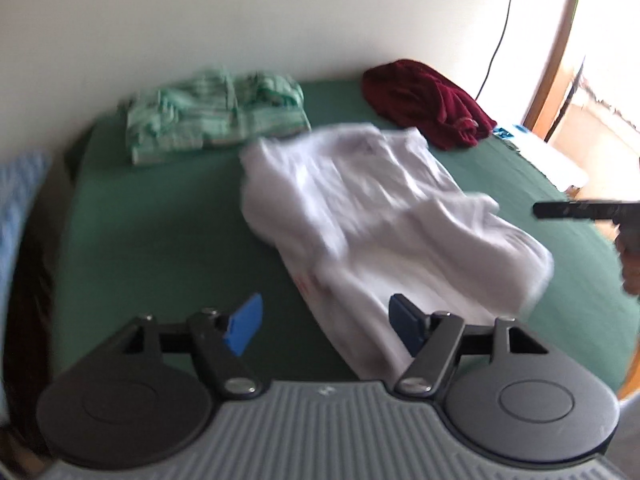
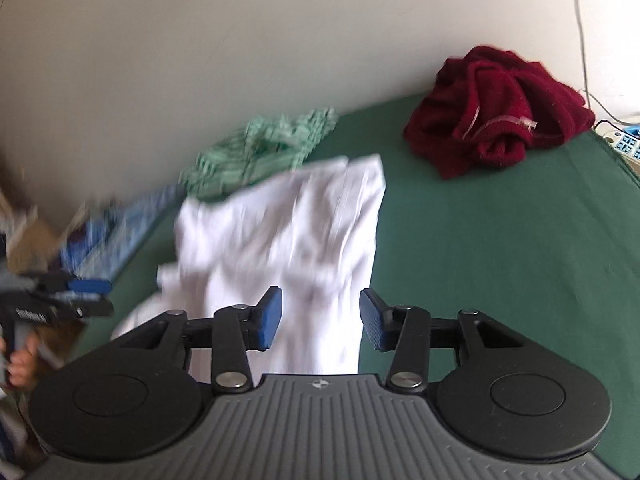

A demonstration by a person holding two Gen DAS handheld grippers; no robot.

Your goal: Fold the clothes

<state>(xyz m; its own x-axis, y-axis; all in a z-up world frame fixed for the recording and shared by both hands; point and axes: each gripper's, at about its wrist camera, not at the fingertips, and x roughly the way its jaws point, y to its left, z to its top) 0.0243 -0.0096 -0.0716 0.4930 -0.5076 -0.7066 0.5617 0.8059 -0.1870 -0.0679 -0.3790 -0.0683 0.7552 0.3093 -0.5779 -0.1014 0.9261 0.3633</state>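
A white garment [image 1: 384, 216] lies partly folded and blurred on the green bed cover [image 1: 168, 240]. My left gripper [image 1: 326, 330] hovers open just before its near edge, nothing between the blue pads. In the right wrist view the same white garment [image 2: 288, 232] stretches away from my right gripper [image 2: 320, 318], which is open above its near end. The right gripper [image 1: 560, 210] shows as a dark bar at the right edge of the left wrist view. The left gripper [image 2: 86, 296] appears at the far left of the right wrist view, held by a hand [image 2: 20, 364].
A folded green striped garment [image 1: 212, 116] sits at the back by the white wall. A crumpled maroon garment [image 2: 500, 116] lies at the back right. Blue patterned fabric [image 2: 116, 236] lies off the bed's left side. A cable [image 2: 580, 40] runs down the wall.
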